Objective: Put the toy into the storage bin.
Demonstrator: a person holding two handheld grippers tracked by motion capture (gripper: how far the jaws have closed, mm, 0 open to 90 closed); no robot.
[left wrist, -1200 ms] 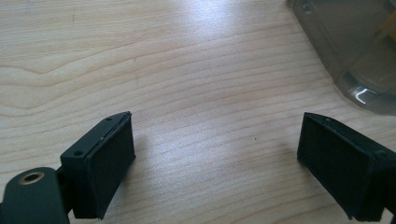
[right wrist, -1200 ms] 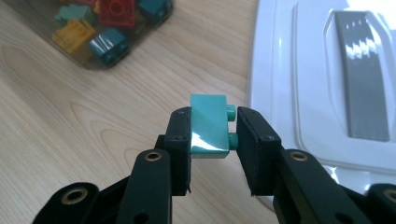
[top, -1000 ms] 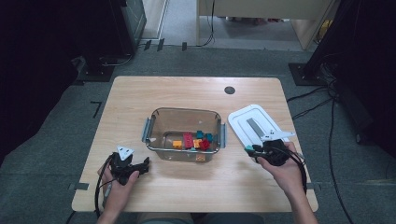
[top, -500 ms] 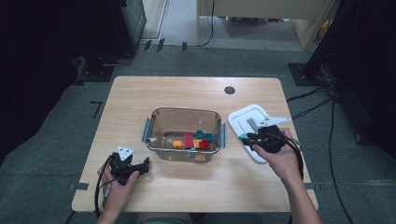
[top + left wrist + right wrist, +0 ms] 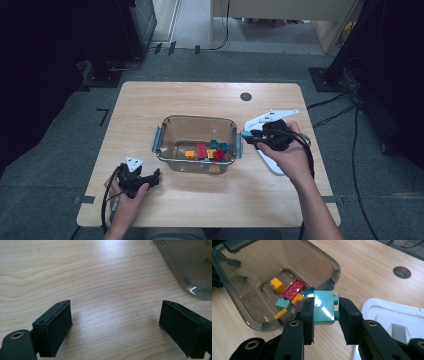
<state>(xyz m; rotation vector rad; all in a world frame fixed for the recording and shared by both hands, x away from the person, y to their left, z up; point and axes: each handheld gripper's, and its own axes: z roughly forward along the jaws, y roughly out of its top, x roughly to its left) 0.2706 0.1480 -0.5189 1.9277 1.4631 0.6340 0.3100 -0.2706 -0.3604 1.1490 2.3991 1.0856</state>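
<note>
A clear plastic tub (image 5: 165, 131) stands mid-table with several coloured bricks (image 5: 205, 150) on its bottom. My right gripper (image 5: 248, 136) hovers just off the tub's right rim, shut on a teal brick (image 5: 324, 307) whose studs point toward one pad. In the right gripper view the tub (image 5: 244, 305) lies below the teal brick, with the yellow, red and teal bricks (image 5: 293, 291) inside. My left gripper (image 5: 152, 176) rests low at the front left with its jaws open over bare wood (image 5: 112, 315).
A white lid (image 5: 272, 162) lies flat to the right of the tub, partly under the right hand. A round cable hole (image 5: 245, 96) sits in the tabletop behind the tub. The tub's corner (image 5: 190, 272) shows near the left gripper.
The right gripper has risen off the white lid and moved left toward the tub's right rim, carrying the teal brick. The left gripper has stayed where it was.
</note>
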